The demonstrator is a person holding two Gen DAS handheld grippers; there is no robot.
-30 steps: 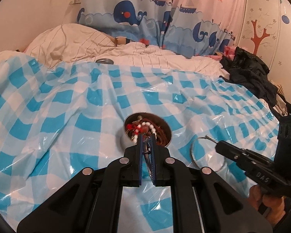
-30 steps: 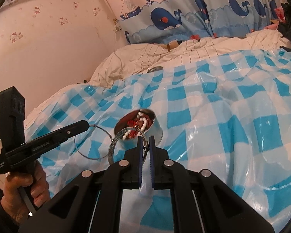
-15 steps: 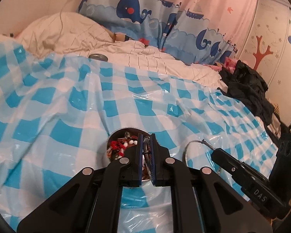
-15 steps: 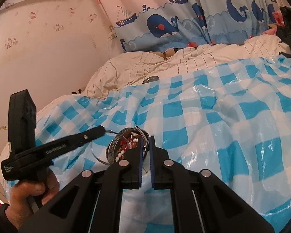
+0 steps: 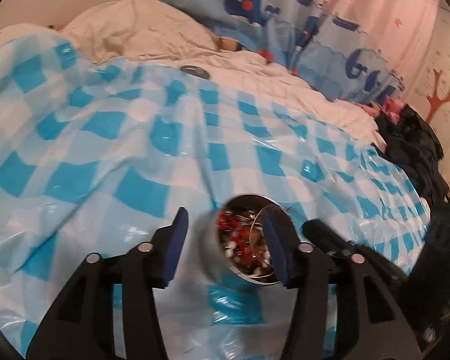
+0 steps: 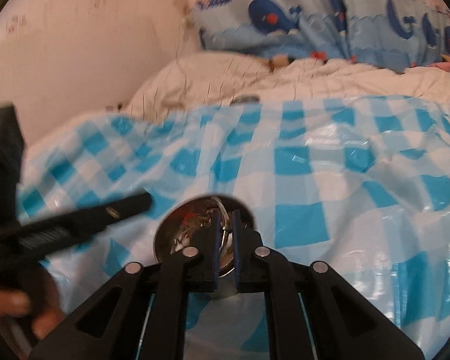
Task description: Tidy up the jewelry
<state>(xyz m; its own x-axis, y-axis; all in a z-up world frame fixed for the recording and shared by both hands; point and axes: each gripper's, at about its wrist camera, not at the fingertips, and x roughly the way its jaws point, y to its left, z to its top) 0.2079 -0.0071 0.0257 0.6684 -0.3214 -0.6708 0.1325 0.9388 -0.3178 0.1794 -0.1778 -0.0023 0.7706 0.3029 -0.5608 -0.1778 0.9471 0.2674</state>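
A round metal tin (image 5: pixel 216 249) full of red and white beaded jewelry (image 5: pixel 240 240) sits on the blue checked cloth. My left gripper (image 5: pixel 223 219) is open, its jaws wide apart on either side of the tin, holding nothing. A thin hoop (image 5: pixel 256 225) lies over the tin's contents. In the right wrist view the tin (image 6: pixel 171 231) is right under my right gripper (image 6: pixel 226 214), which is shut on a thin silver hoop (image 6: pixel 223 234) over the tin. The left gripper's arm (image 6: pixel 75 225) shows blurred at the left.
The blue and white checked plastic cloth (image 5: pixel 135 156) covers the bed. A small round tin lid (image 5: pixel 195 71) lies at the cloth's far edge. White bedding (image 5: pixel 141 30) and whale curtains lie behind. Dark clothes (image 5: pixel 411 147) are piled at the right.
My left gripper has opened wide and let go of its hoop, which now lies in the tin. Both grippers have moved closer over the tin. The right one still grips its hoop.
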